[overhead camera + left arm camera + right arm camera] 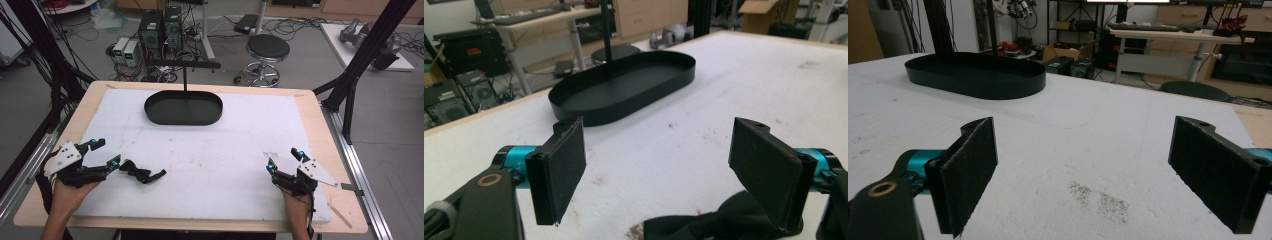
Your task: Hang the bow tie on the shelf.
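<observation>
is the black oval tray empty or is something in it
Empty. The black oval tray shows a bare floor around its upright post; the black bow tie lies outside it, by the left gripper.

my two grippers, left gripper (pixel 102 152) and right gripper (pixel 284 158), are black with teal collars behind flat black foam-faced pads (pixel 561 167), grey three-cornered plates on top and black cables trailing.

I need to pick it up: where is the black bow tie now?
The black bow tie lies on the white mat, near-left in the high view, beside the open left gripper.
</observation>
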